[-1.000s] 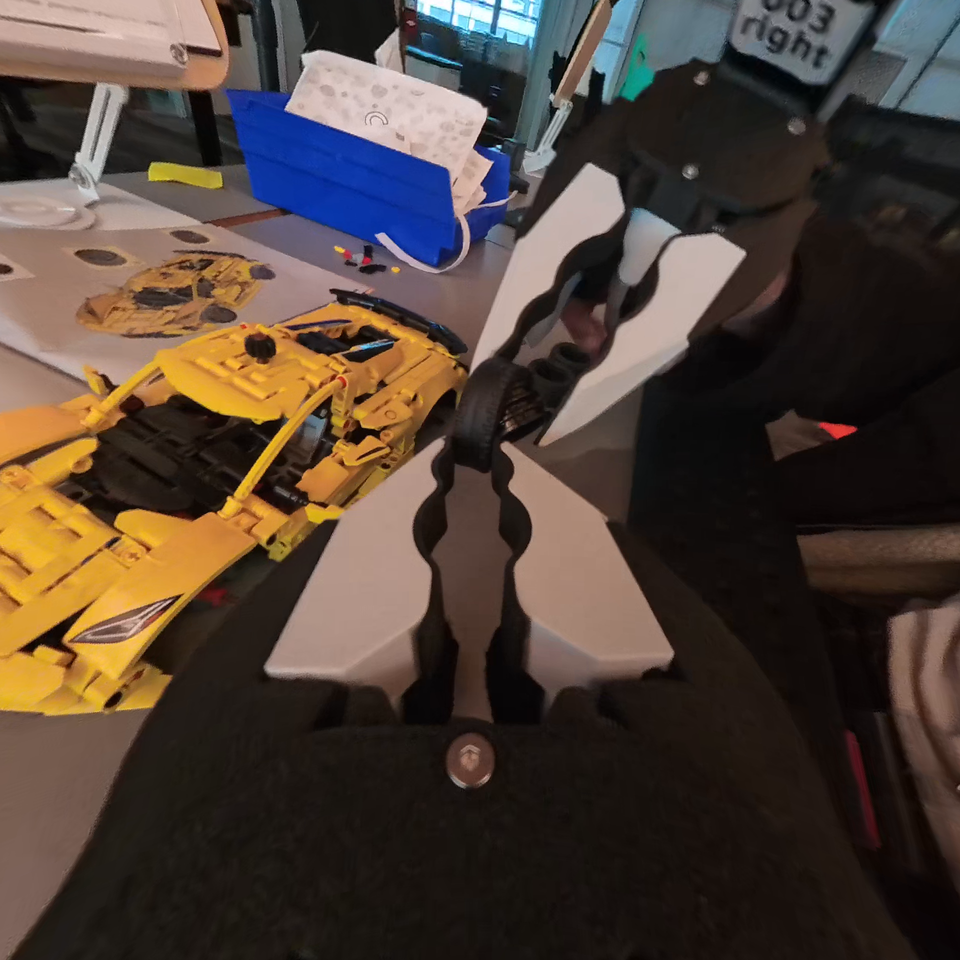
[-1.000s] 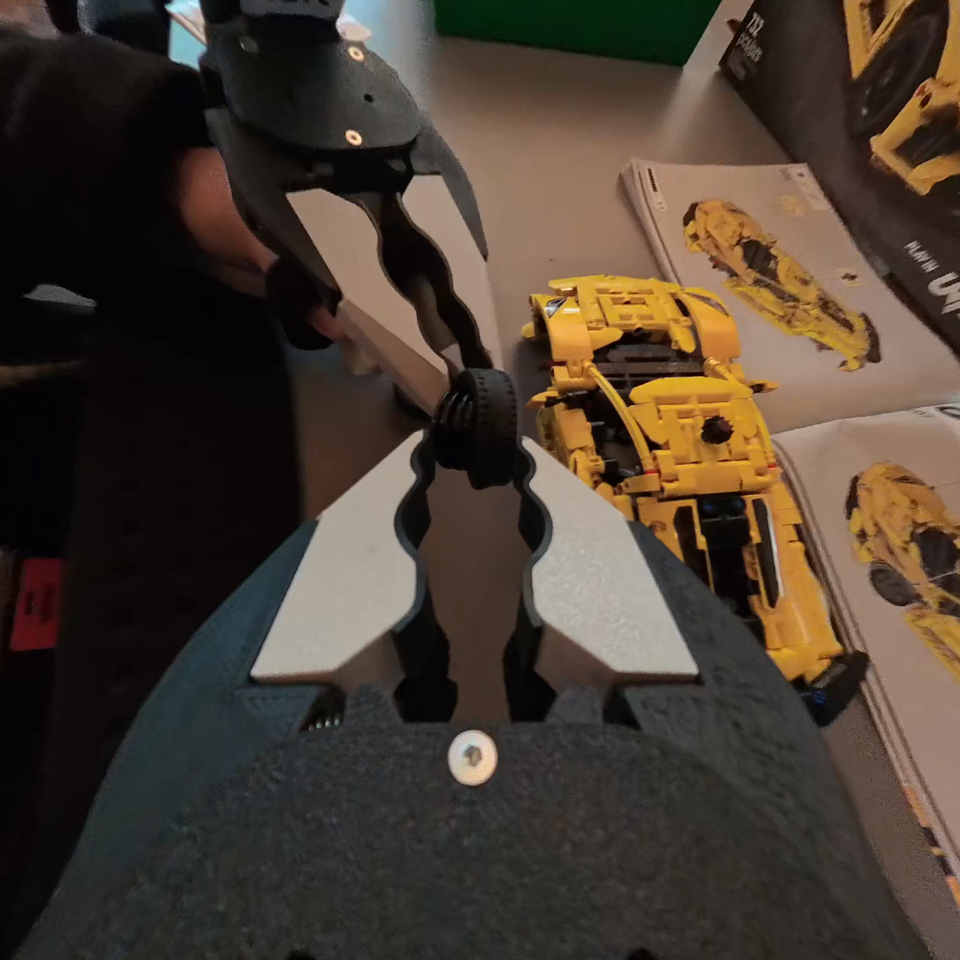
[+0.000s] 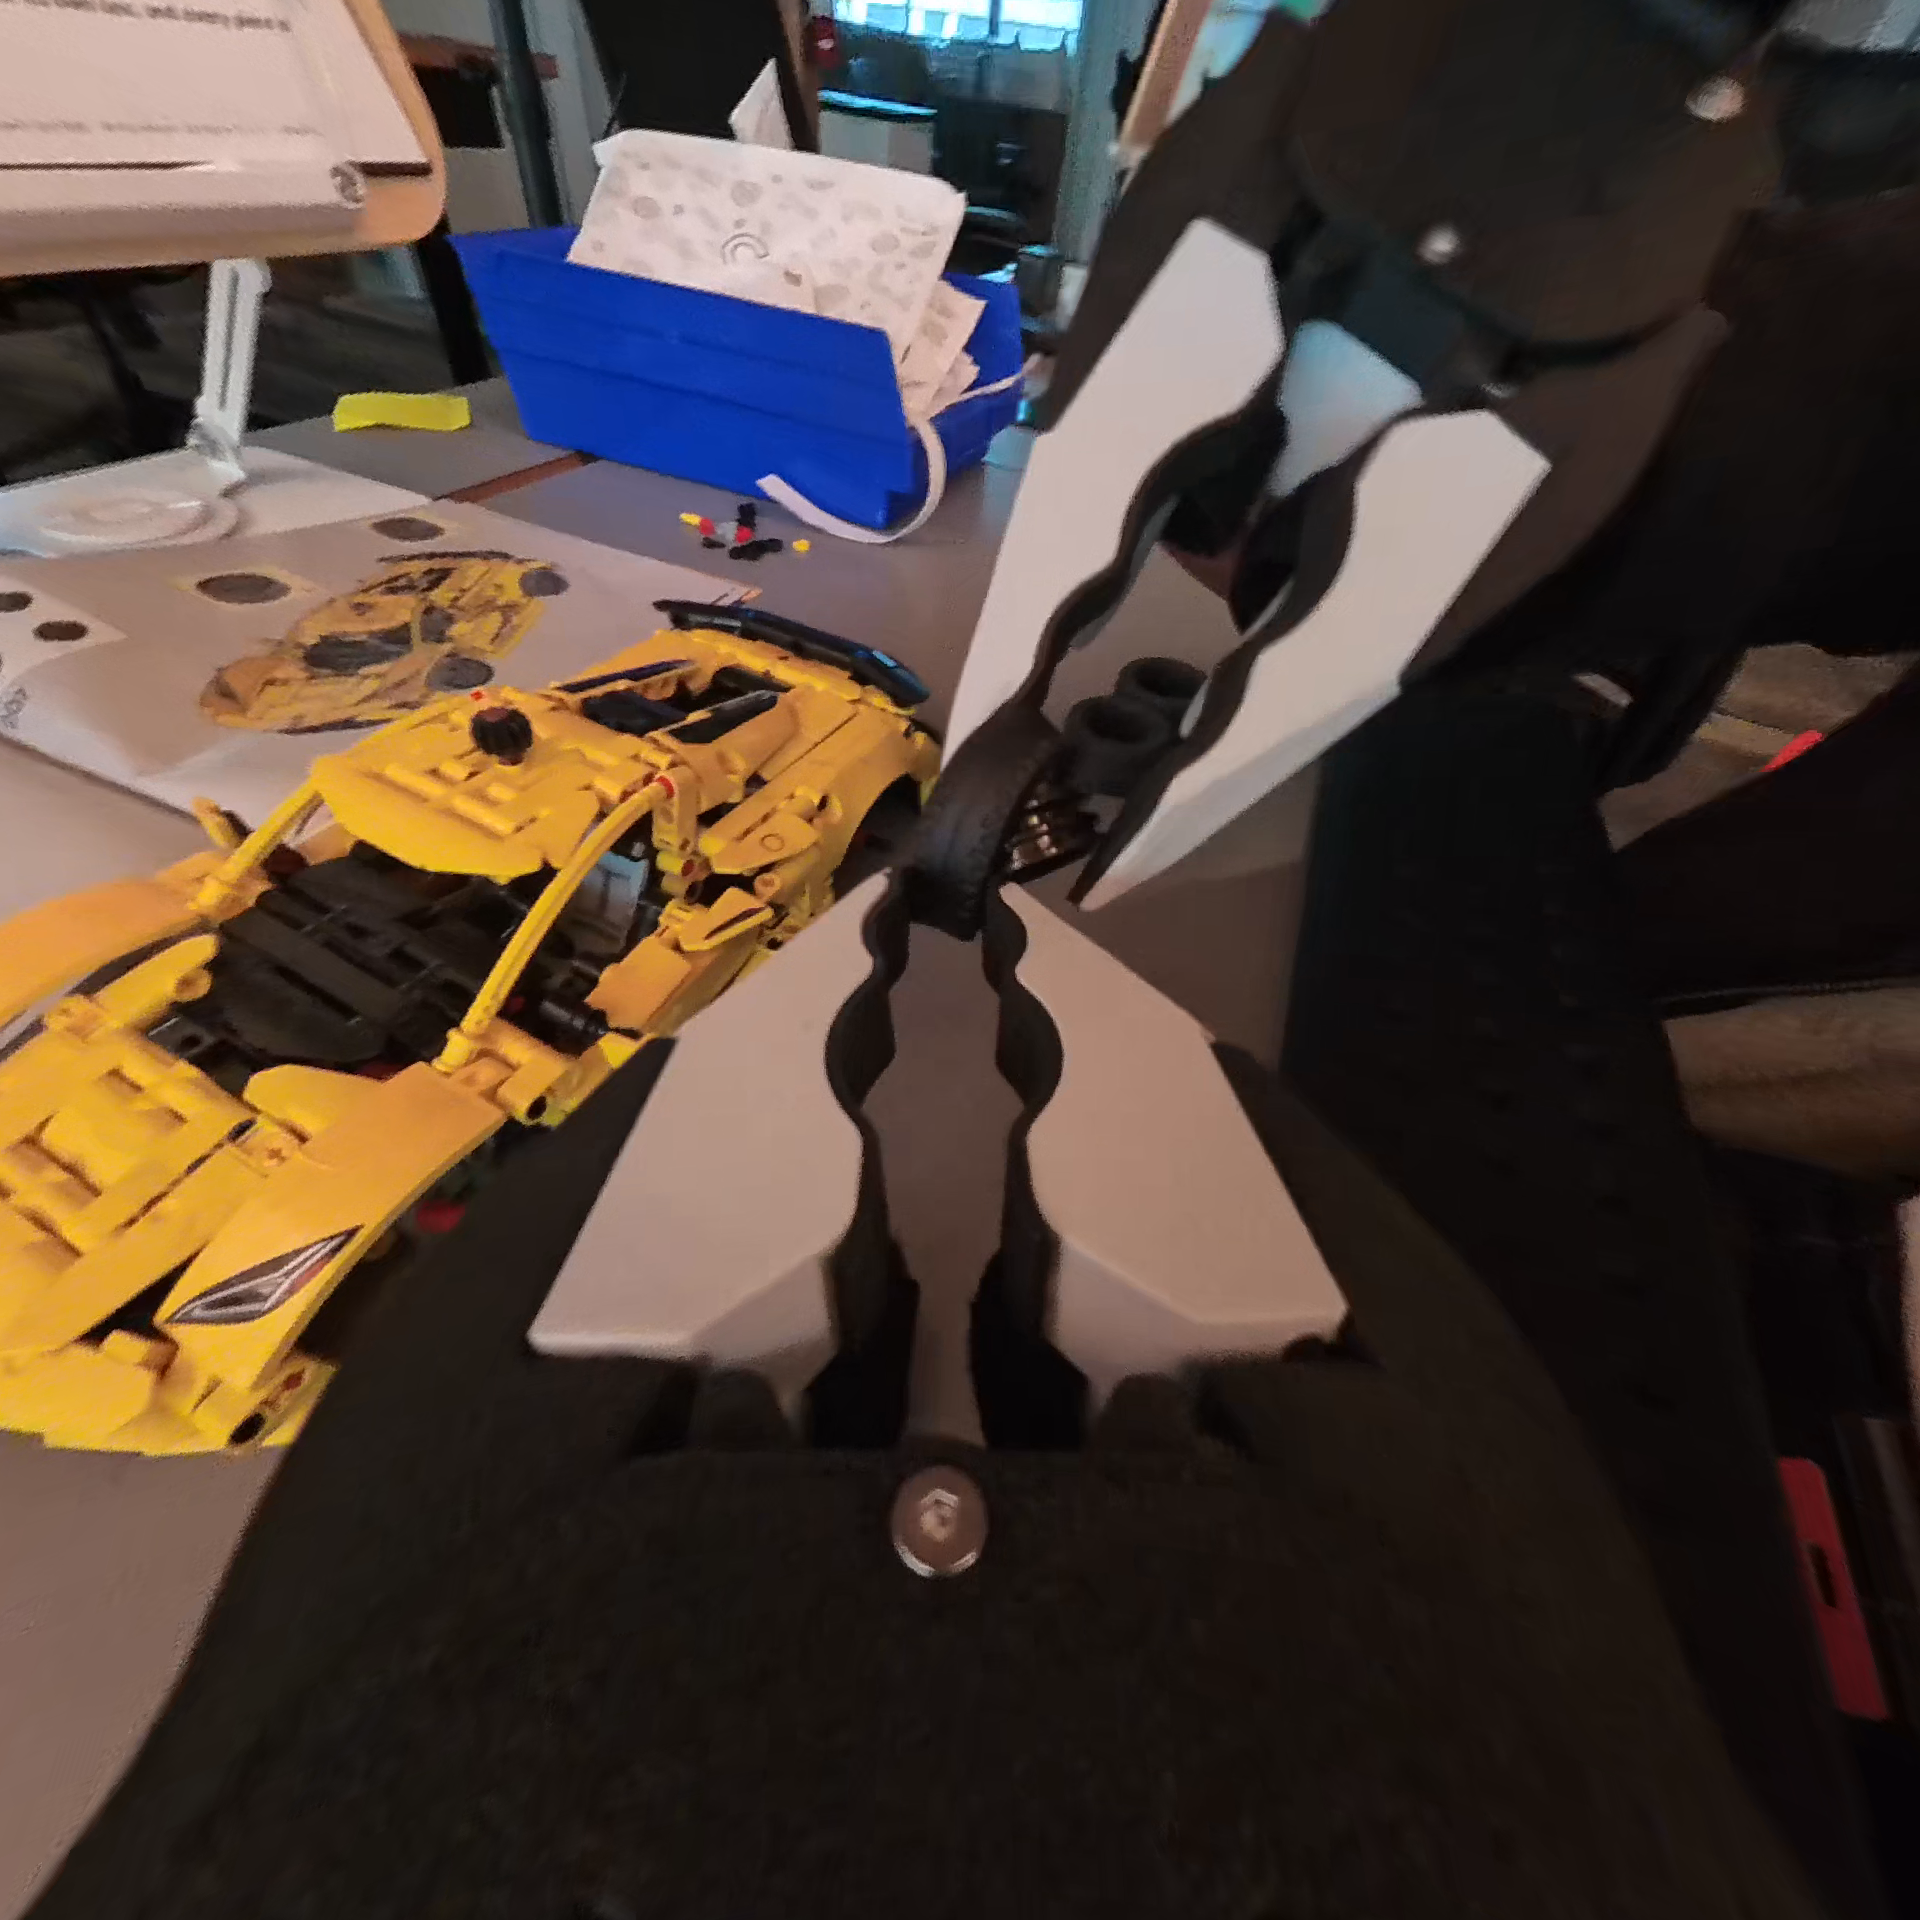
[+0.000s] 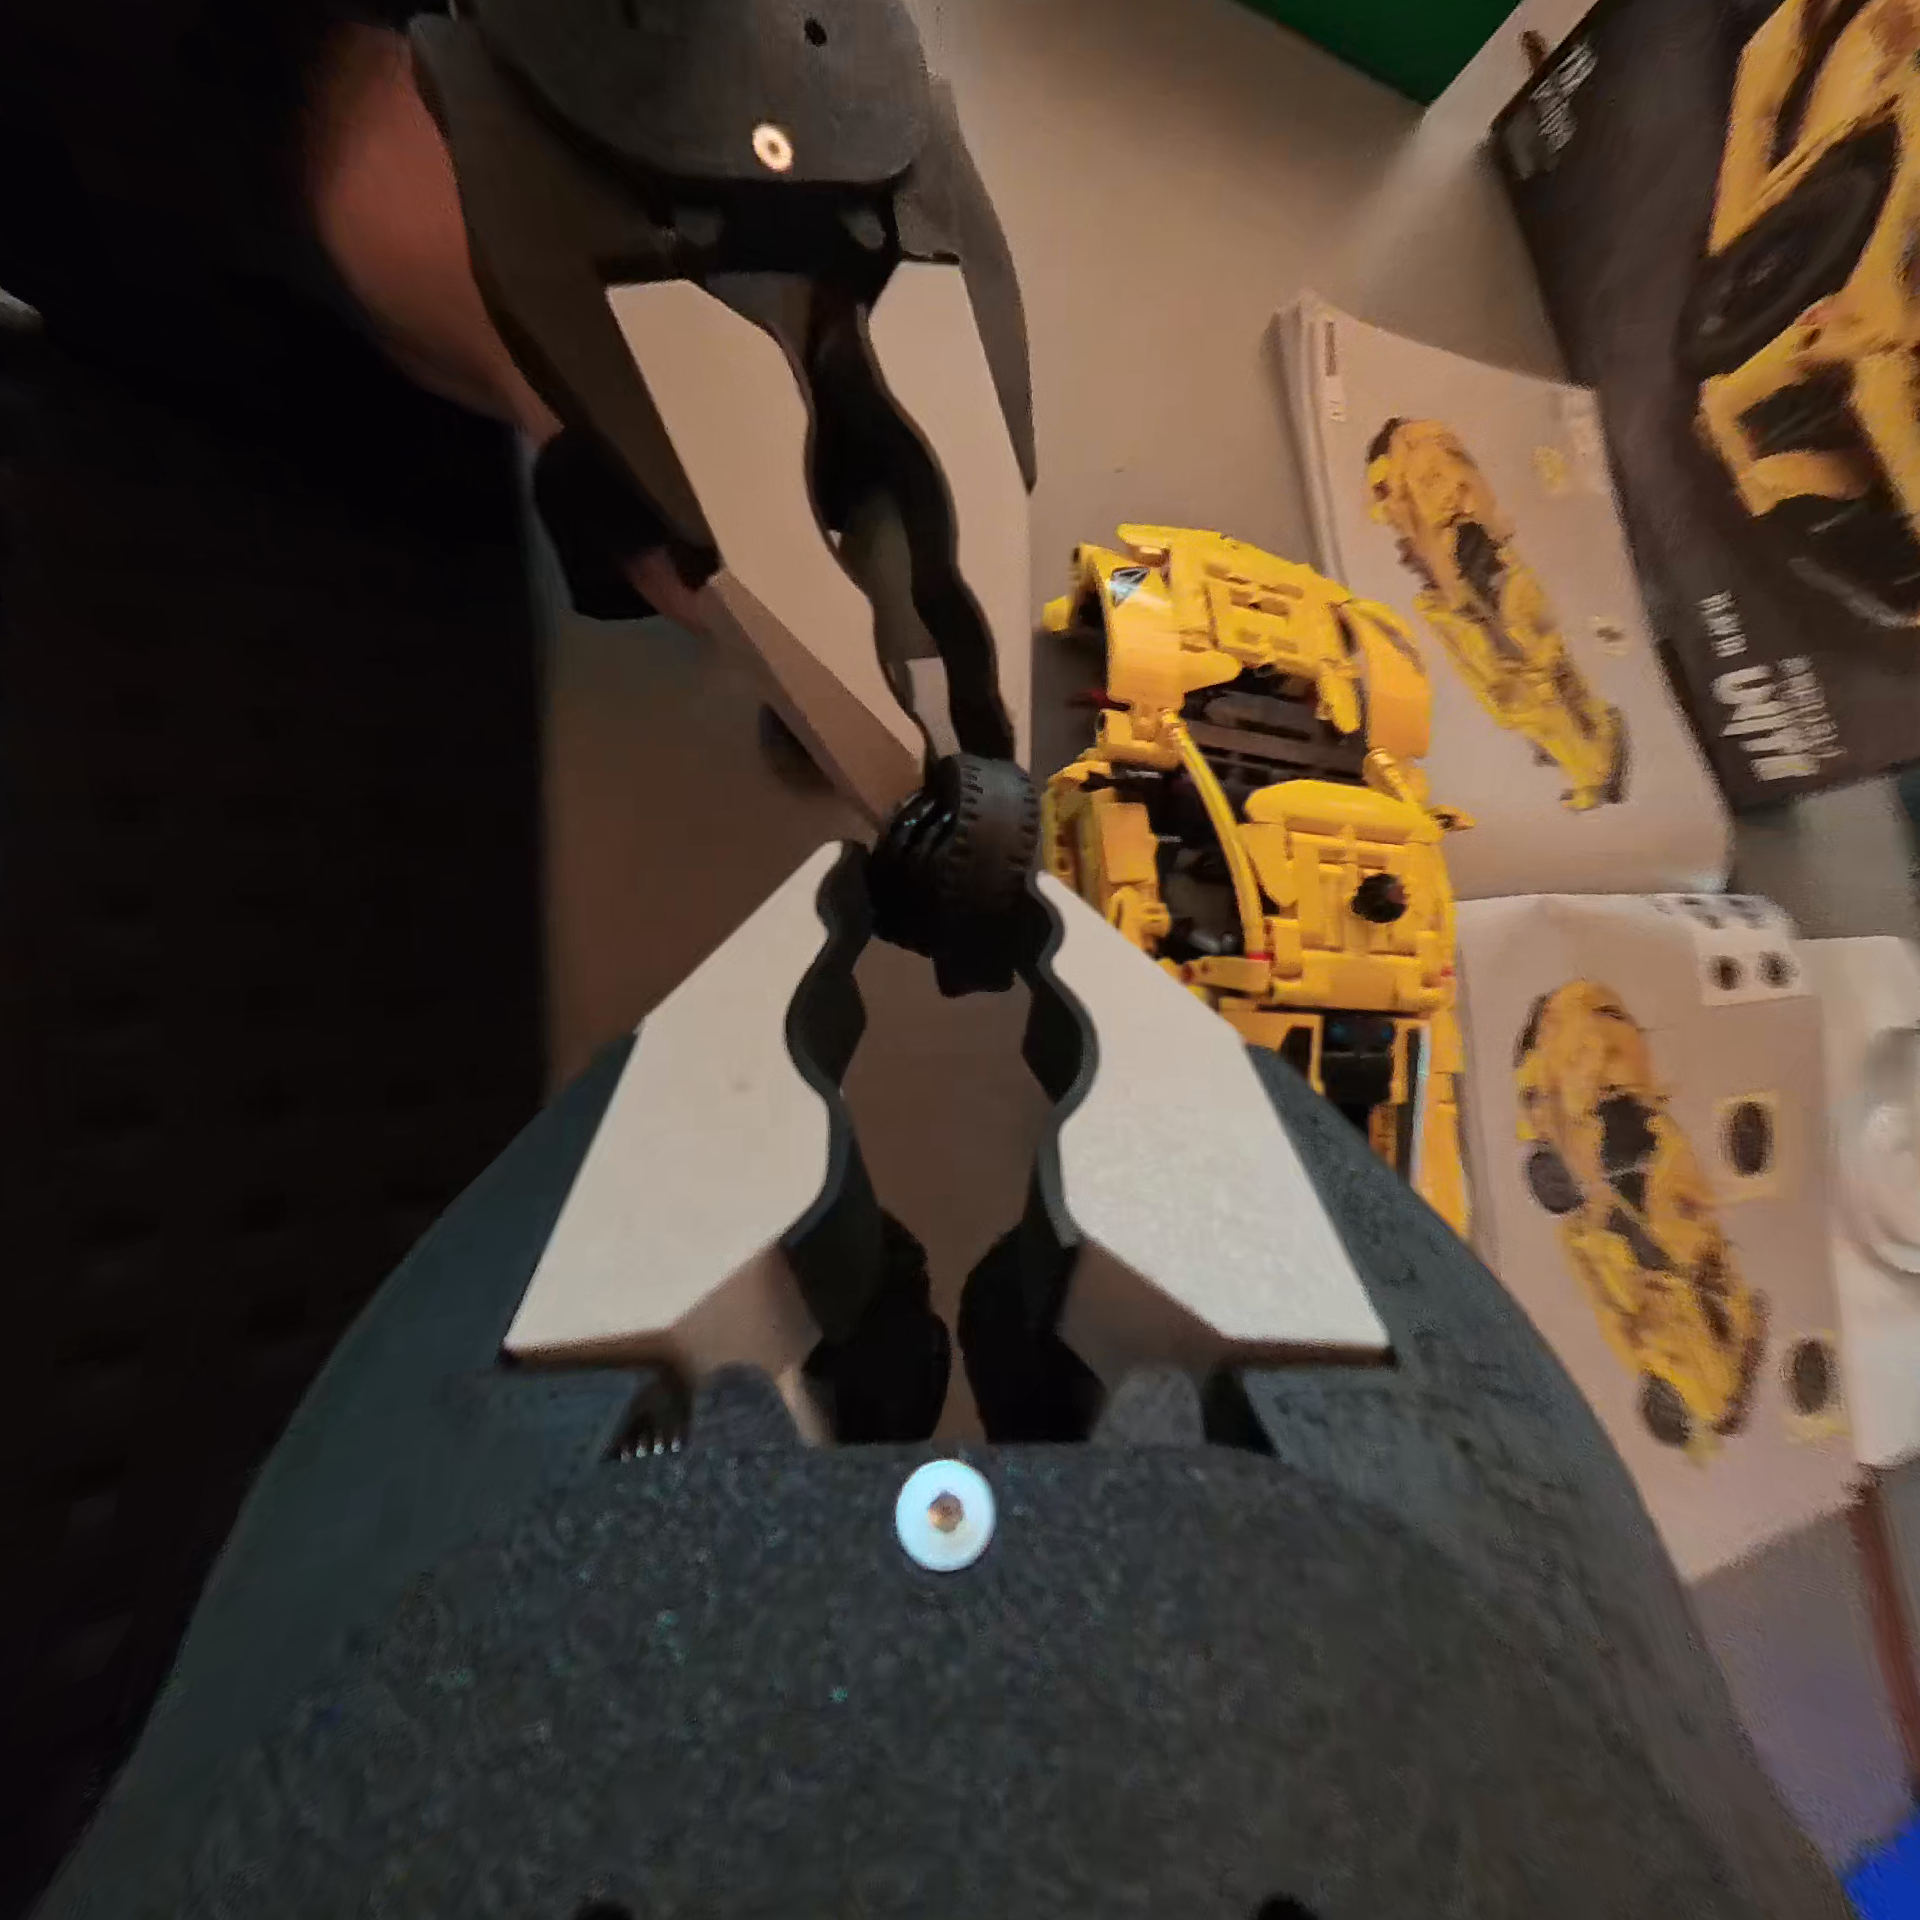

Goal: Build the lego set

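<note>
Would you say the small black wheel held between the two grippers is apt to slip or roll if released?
The black wheel is round with a treaded tyre, so it would probably roll. Its rubbery-looking tread likely grips well. It looks small and light.

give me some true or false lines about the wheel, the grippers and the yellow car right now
1. Both grippers grip the same black wheel. True.
2. The yellow car hangs in the air between the fingers. False: it sits on the table, beside the grippers.
3. The left gripper pinches the wheel at its fingertips. True.
4. The blue bin is empty. False: papers stick out of it.
5. The right gripper is wide open with nothing in it. False: it is shut on the wheel.
</note>
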Demonstrator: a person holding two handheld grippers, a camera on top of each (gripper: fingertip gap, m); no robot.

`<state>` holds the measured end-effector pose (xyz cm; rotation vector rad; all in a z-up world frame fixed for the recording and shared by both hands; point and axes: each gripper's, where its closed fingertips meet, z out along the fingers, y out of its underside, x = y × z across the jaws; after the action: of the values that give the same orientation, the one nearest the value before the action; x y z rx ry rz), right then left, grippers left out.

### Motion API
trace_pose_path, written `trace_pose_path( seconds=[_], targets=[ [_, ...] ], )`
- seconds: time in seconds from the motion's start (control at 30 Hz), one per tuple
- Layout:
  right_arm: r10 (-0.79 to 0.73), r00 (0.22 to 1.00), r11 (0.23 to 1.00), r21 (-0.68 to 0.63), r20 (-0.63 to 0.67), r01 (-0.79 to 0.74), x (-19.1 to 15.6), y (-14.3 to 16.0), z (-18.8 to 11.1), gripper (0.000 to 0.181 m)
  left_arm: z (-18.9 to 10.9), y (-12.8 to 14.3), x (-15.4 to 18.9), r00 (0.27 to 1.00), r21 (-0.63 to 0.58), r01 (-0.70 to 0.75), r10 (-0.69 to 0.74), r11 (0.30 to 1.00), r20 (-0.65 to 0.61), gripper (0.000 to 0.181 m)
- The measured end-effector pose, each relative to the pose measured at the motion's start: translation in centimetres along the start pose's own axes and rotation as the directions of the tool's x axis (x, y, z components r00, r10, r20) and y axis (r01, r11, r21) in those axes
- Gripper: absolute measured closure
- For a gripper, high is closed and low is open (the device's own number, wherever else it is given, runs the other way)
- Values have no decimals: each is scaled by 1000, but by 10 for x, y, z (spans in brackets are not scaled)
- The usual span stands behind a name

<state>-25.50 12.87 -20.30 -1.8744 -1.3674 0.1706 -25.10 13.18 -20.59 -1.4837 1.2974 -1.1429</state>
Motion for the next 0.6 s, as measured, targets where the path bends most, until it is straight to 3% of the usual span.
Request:
trace_pose_path(
  seconds=[0.17, 0.27, 0.37, 0.43, 0.5, 0.6],
  targets=[
    [-61, 988, 998, -32, -142, 57, 4, -4, 5, 155, -2, 0, -8, 998, -2, 14, -14, 1000, 64, 168],
    [-36, 993, 999, 8, -111, 37, 2, -3, 8, 154, -3, 4, -9, 996, -24, -31, 33, 999, 86, 167],
    [183, 963, 961, 172, 197, -218, -7, -8, -11, 154, -3, -7, 11, 998, 52, -10, 13, 999, -53, 166],
    [322, 841, 851, 256, 434, -458, -9, -15, -29, 153, -7, -15, 19, 979, 91, 123, -106, 988, -173, 152],
    [327, 728, 712, 350, 602, -609, -6, -27, -48, 153, -9, -23, 28, 937, 102, 229, -190, 968, -294, 147],
    [325, 664, 656, 345, 673, -671, -13, -23, -42, 152, -12, -31, 35, 911, 129, 265, -205, 955, -357, 146]
  ],
)
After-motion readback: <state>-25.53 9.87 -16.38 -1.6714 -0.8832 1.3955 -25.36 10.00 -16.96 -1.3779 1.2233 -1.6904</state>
